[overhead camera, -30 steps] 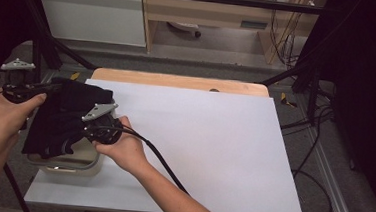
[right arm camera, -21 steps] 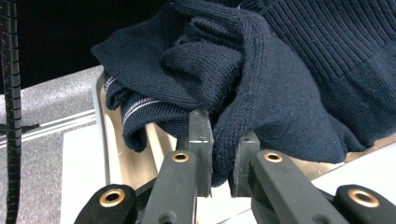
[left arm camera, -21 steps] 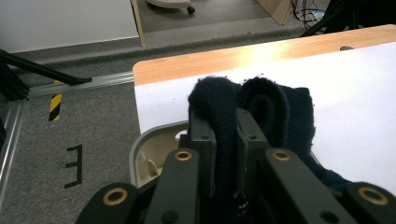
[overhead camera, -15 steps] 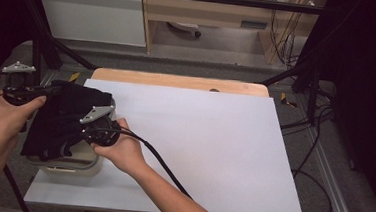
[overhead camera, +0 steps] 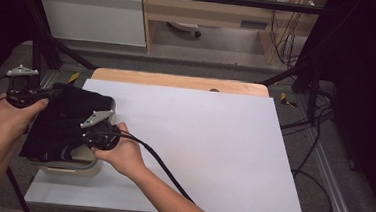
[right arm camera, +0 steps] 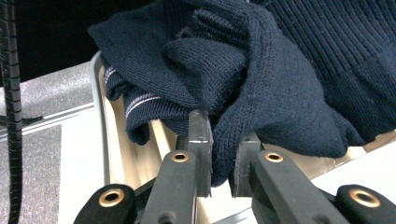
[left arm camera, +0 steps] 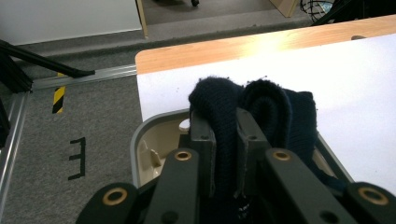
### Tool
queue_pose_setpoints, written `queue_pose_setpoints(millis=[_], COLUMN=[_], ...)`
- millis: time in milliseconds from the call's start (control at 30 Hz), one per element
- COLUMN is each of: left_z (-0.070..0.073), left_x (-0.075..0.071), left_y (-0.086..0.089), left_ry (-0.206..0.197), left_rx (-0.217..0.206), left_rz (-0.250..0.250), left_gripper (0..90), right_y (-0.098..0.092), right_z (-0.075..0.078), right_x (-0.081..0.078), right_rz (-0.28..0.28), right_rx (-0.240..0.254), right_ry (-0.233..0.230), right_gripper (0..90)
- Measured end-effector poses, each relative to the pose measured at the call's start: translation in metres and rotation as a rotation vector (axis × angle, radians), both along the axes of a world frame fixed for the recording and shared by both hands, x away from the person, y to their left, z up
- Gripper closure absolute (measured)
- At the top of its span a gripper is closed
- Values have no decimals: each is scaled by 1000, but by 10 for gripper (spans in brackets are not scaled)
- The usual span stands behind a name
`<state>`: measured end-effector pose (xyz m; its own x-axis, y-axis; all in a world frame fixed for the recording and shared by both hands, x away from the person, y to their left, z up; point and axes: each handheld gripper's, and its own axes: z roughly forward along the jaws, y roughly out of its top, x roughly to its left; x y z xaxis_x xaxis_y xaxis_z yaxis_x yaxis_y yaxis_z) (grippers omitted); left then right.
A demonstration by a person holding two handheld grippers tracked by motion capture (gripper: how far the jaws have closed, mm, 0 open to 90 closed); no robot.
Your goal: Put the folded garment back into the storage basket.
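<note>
While a dark navy knitted garment [overhead camera: 67, 122] is being held above a beige basin [overhead camera: 66, 165] at the table's near left corner, both tools are being kept clamped on it: the left gripper [left arm camera: 225, 154] is being closed on a thick rolled fold, and the right gripper [right arm camera: 219, 161] is being pinched, jaws nearly together, on a hanging lower edge. Most of the cloth is being draped just ahead of and above the right jaws, with the basin's rounded rim [right arm camera: 100, 121] lying below and to their left. Judging from this, the soft, stretchy ribbed knit is being gripped by little material on the right, so it could be slipping free under its own weight; a trailing fold could also be caught on the smooth, hard rim, dragging the light basin across the white sheet [overhead camera: 213, 153].
</note>
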<state>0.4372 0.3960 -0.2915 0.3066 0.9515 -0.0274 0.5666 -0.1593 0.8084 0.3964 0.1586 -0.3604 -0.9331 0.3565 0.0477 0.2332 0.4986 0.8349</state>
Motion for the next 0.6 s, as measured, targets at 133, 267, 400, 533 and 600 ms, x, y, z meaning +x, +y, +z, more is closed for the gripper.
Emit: queue_pose_setpoints(millis=[133, 267, 400, 533, 600], left_z=[-4, -11, -16, -20, -21], left_x=[1, 2, 2, 3, 4], left_y=[0, 1, 1, 0, -2], left_ry=[7, 16, 19, 16, 12], left_rx=[7, 12, 15, 23, 40], left_rz=[4, 21, 24, 25, 24], left_gripper=[804, 803, 803, 802, 798], right_y=[0, -1, -4, -5, -5], right_z=[-4, -7, -11, -12, -11], right_x=[1, 3, 5, 6, 6], right_rz=[-3, -6, -12, -14, -17], right_rx=[-4, -10, -15, -20, -25], right_ry=[7, 13, 22, 19, 19], right_gripper=[820, 819, 818, 818, 810])
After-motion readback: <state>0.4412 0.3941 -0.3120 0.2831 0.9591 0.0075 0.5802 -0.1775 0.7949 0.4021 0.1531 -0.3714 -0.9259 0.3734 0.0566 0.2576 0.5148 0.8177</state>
